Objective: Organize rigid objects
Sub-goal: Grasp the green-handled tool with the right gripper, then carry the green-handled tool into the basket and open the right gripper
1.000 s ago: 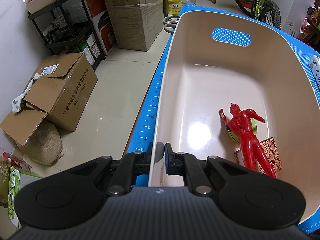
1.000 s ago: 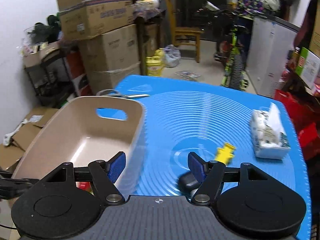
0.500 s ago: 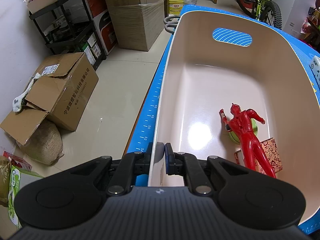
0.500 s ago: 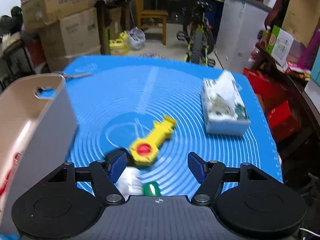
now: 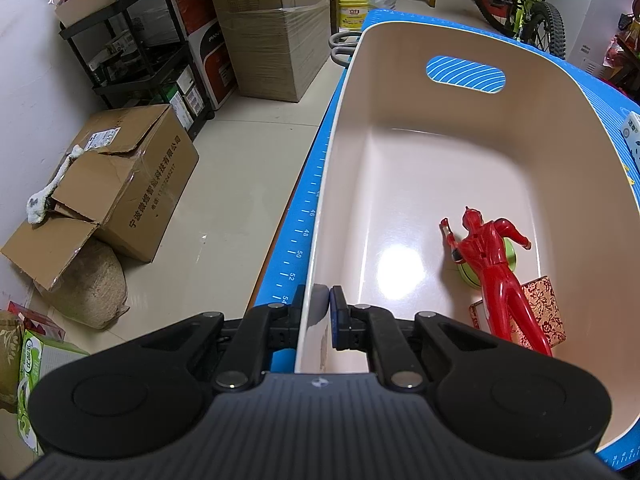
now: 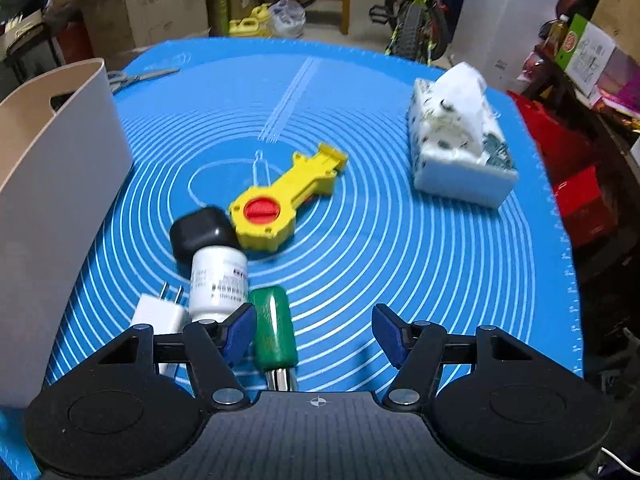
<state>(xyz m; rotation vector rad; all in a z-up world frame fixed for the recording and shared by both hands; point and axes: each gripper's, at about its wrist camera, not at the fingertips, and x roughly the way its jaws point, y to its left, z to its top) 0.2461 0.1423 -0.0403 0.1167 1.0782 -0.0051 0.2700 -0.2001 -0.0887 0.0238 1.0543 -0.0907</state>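
Note:
My left gripper (image 5: 320,312) is shut on the near rim of the beige bin (image 5: 560,128), one finger outside, one inside. In the bin lie a red figure (image 5: 496,268), a green disc (image 5: 510,254) and a red patterned box (image 5: 548,312). My right gripper (image 6: 316,334) is open and empty above the blue mat (image 6: 420,248). Before it lie a green-handled tool (image 6: 274,326), a white bottle with a black cap (image 6: 218,276), a white plug charger (image 6: 158,314) and a yellow toy key (image 6: 284,200). The bin's wall (image 6: 52,184) stands to the left.
A tissue pack (image 6: 456,148) sits at the mat's right. Scissors (image 6: 136,76) lie at the far left of the mat. Cardboard boxes (image 5: 120,184) and a shelf (image 5: 136,52) stand on the floor left of the table. A bicycle (image 5: 524,4) is behind.
My right gripper has swung right, away from the bin, and now faces the loose objects on the mat. My left gripper has stayed shut on the bin's rim.

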